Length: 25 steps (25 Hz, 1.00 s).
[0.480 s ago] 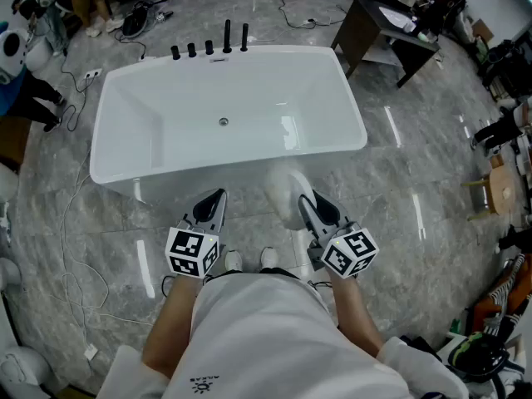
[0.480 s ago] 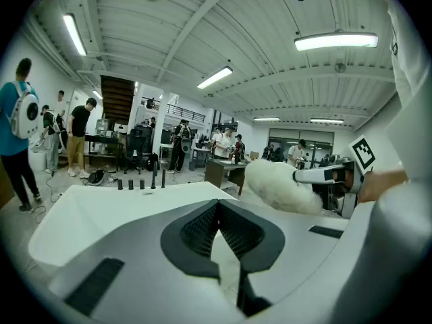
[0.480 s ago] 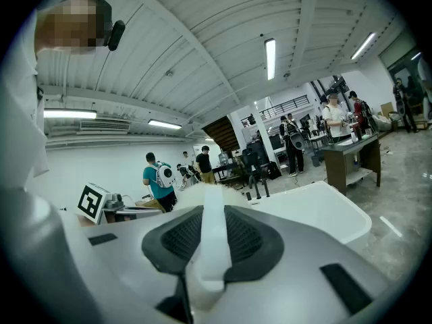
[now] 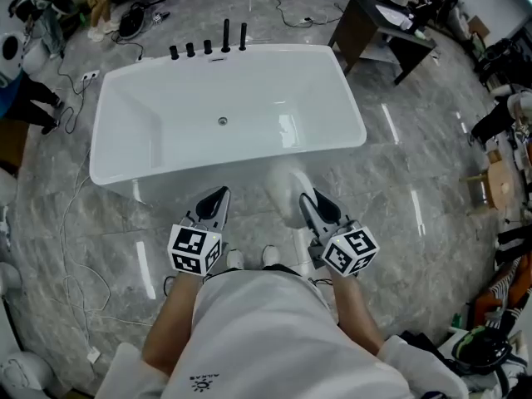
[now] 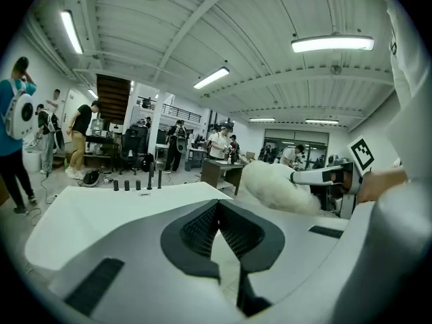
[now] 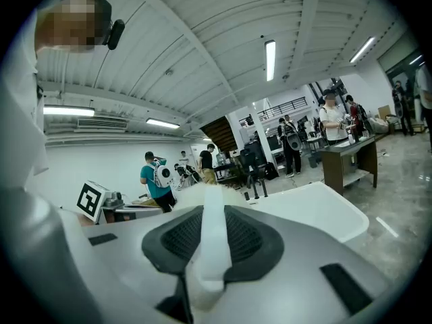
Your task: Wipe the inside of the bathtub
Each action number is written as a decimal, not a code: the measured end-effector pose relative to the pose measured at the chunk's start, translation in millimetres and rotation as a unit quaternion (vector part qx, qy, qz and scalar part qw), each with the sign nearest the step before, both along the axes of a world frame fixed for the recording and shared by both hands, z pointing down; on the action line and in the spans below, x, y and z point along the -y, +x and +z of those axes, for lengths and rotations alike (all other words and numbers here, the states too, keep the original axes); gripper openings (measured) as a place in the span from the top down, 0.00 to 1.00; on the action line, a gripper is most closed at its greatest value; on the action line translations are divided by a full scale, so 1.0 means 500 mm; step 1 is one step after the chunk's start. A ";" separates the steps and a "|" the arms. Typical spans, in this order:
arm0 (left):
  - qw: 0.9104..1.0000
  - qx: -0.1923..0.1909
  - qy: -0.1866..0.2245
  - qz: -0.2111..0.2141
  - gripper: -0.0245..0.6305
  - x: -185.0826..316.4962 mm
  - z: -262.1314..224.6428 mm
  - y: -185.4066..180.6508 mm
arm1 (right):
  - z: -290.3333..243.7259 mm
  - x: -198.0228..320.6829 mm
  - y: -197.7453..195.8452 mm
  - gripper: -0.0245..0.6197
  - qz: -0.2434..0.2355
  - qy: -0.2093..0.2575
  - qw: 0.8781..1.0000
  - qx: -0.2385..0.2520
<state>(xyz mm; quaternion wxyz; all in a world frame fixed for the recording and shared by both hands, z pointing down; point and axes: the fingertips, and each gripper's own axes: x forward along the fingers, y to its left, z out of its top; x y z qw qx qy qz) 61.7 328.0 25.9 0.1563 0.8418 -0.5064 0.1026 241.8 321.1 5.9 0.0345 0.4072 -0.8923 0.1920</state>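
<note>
The white bathtub (image 4: 224, 161) stands on the grey floor straight ahead, with a drain (image 4: 222, 121) in its bottom and black taps (image 4: 208, 46) on its far rim. Both grippers are held low in front of the tub's near rim, outside it. My left gripper (image 4: 219, 194) is shut with nothing in it; in the left gripper view its jaws (image 5: 217, 205) meet over the tub (image 5: 101, 211). My right gripper (image 4: 306, 199) is shut on the white handle (image 6: 212, 238) of a fluffy white duster (image 4: 285, 191), whose head (image 5: 270, 184) points toward the tub.
A dark table (image 4: 382, 23) stands at the back right. Cables (image 4: 75, 214) trail over the floor to the tub's left. A wooden stool (image 4: 499, 185) and bags sit at the right. Several people stand beyond the tub. My shoes (image 4: 249, 258) are just below the grippers.
</note>
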 end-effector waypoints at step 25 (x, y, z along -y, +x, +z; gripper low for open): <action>0.999 -0.021 -0.009 0.041 0.94 -0.010 0.038 -0.076 | 0.019 -0.028 -0.002 0.81 0.066 -0.017 0.998 0.008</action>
